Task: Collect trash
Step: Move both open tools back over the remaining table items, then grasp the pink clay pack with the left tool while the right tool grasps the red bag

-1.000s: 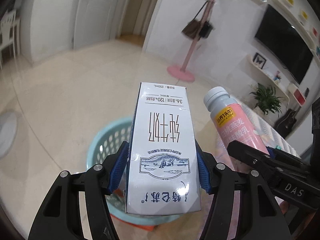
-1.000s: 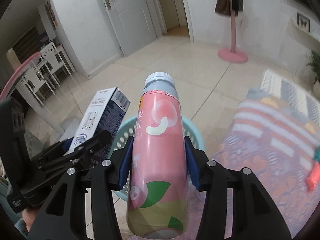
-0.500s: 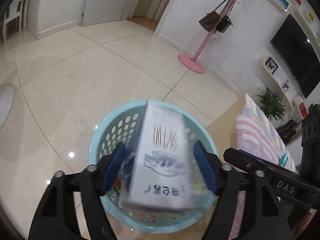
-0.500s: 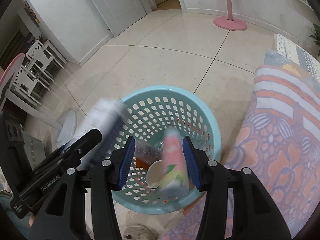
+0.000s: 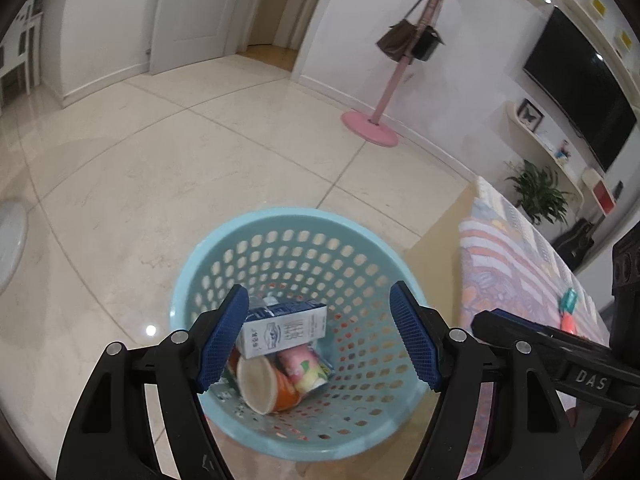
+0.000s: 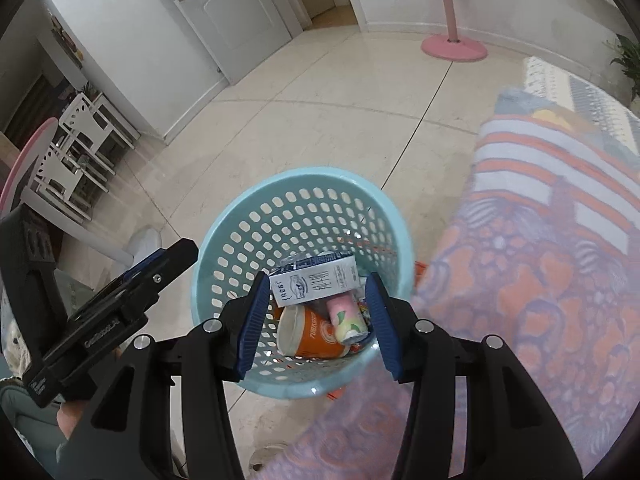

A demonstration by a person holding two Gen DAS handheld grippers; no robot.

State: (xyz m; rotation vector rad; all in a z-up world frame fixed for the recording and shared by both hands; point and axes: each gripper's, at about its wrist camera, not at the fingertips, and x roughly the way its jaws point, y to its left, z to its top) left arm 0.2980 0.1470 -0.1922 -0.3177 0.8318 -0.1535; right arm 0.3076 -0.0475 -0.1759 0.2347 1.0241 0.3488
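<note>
Both grippers over the basket (image 5: 224, 240), drop step looks done. My left gripper (image 5: 320, 336) wide, nothing between the pads. My right gripper (image 6: 316, 316) narrower, also empty. Carton (image 5: 282, 330) and pink bottle (image 5: 302, 368) lie inside on an orange cup (image 6: 314, 338). Next: lift clear, look for more trash

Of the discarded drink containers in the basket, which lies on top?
The white-and-blue milk carton, on its side across the orange paper cup and pink bottle.
</note>
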